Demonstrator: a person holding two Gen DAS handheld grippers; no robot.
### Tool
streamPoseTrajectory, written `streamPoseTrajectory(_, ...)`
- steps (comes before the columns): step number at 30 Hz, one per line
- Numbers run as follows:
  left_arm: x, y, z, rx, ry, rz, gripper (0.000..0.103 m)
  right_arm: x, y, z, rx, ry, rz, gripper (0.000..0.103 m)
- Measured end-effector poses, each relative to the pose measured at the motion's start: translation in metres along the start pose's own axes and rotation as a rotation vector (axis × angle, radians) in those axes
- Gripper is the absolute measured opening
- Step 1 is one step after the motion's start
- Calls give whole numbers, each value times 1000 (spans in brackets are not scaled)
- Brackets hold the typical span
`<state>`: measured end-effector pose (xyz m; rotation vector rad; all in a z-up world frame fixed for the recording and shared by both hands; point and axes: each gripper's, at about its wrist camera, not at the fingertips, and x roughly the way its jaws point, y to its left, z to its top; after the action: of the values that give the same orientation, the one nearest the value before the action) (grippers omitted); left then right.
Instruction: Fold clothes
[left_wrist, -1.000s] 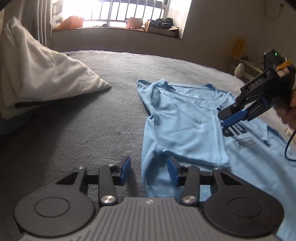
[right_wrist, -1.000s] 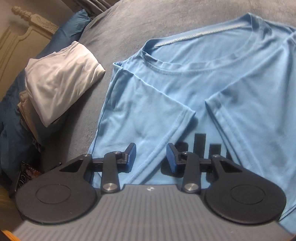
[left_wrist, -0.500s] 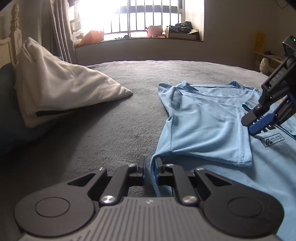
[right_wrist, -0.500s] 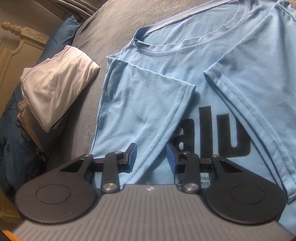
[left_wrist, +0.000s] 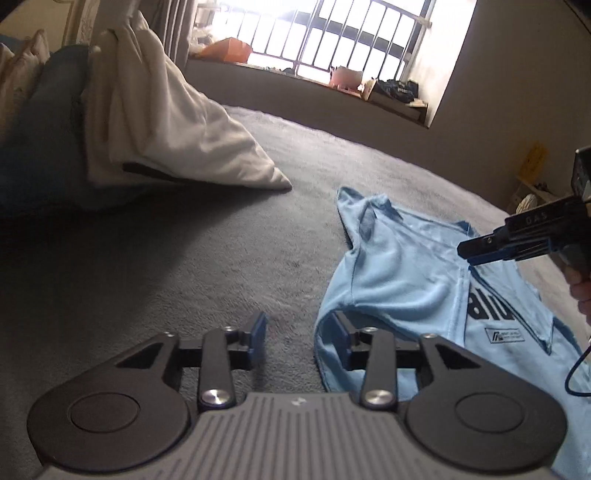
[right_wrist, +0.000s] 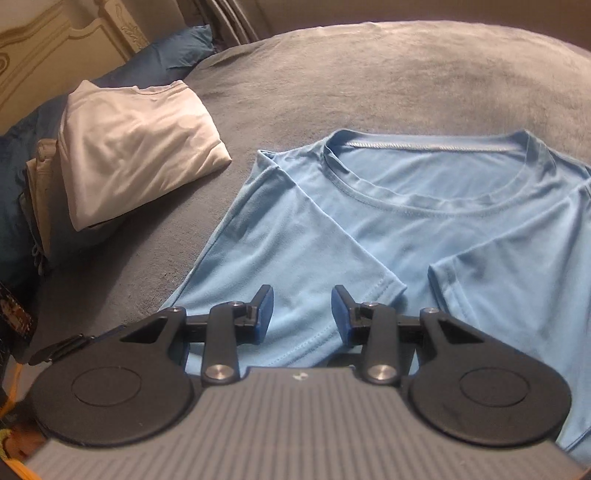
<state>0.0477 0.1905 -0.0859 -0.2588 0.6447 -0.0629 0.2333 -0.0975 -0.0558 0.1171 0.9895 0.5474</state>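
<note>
A: Any basket or drawer holding the laundry?

B: None that I can make out; the clothes lie straight on the grey blanket (right_wrist: 388, 74); the light blue T-shirt (right_wrist: 424, 206) is spread front up, neckline towards the far side, both sleeves folded inward over the chest; a folded white garment (right_wrist: 136, 147) sits off its left shoulder, resting on a blue pillow (right_wrist: 177, 48).

A: And the grippers?

B: The left gripper (left_wrist: 299, 334) has just been opening; its jaws stand partly apart over the shirt's side edge, the right-hand pad hidden behind a raised fold of blue cloth, the other over bare blanket; nothing is pinched. The right gripper (right_wrist: 302, 314) hangs above the folded left sleeve, jaws partly apart, holding nothing.

A: What does each camera add?

B: The left wrist view alone gives the barred window (left_wrist: 332, 40), its sill cluttered with an orange thing and boxes, black lettering on the shirt's chest, and the right gripper seen from the side with a hand (left_wrist: 581, 291) behind it and a blue cable hanging; the right wrist view alone gives the collar, both sleeves and a cream carved headboard (right_wrist: 48, 33).

A: Anything blocking?

B: Each gripper's own body covers the bottom of its picture; the shirt's hem is hidden.
</note>
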Motion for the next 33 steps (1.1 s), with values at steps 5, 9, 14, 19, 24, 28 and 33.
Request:
streamPoseTrajectory(5, 19, -18, 17, 46, -6, -52, 47, 19, 24, 20, -162, -66, 20, 34)
streamPoseTrajectory(9, 56, -29, 15, 48, 38, 6, 35, 50, 49, 33, -265, -80, 76, 33)
streamPoseTrajectory(14, 64, -26, 4, 44, 39, 39, 35, 108, 48, 47, -304, -29, 11, 25)
streamPoseTrajectory(19, 63, -23, 3, 39, 37, 34, 35, 126, 14, 82, -151, -116, -56, 23)
streamPoseTrajectory(24, 63, -22, 1, 32, 26, 29, 35, 114, -2, 109, -51, -135, -7, 24)
streamPoseTrajectory(28, 62, -20, 0, 14, 17, 17, 36, 110, 22, 120, -125, -96, 65, 24)
streamPoseTrajectory(33, 62, -21, -1, 19, 11, 18, 36, 143, 51, 122, -257, 72, -28, 25)
